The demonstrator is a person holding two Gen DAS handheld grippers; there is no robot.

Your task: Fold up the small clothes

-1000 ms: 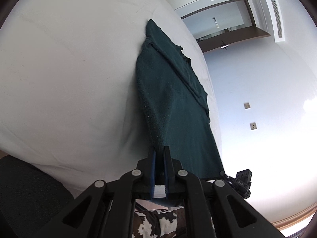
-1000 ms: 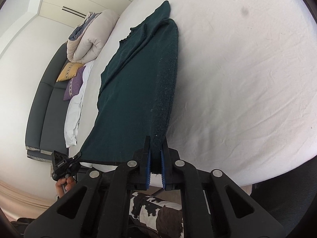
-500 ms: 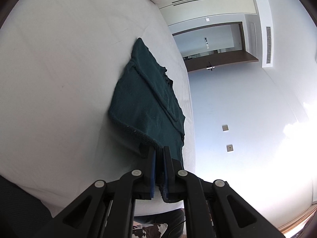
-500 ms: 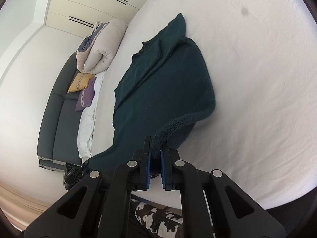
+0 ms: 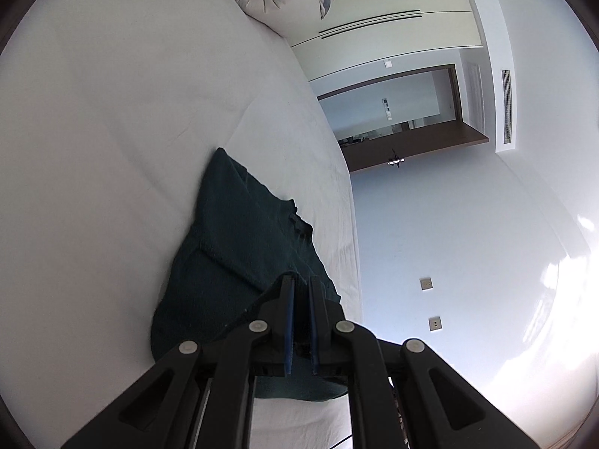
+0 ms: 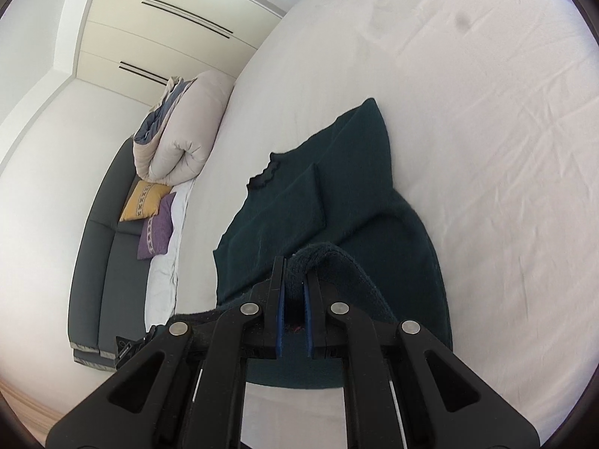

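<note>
I hold the dark green sweater (image 6: 337, 202) on the white bed (image 6: 486, 112), its hem doubled over its body. Both the left gripper (image 5: 299, 288) and right gripper (image 6: 294, 265) sit clamped on that soft, limp knit; I judge the 2 hem corners the best hold.

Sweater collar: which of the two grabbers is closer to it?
Left, it seems. The collar lies just ahead of the left gripper; from the right gripper it lies farther ahead and off to the left. Both grip the sweater.

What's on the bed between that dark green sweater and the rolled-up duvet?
Nothing: in both wrist views, only bare white sheet stretches from the sweater to the duvet.
</note>
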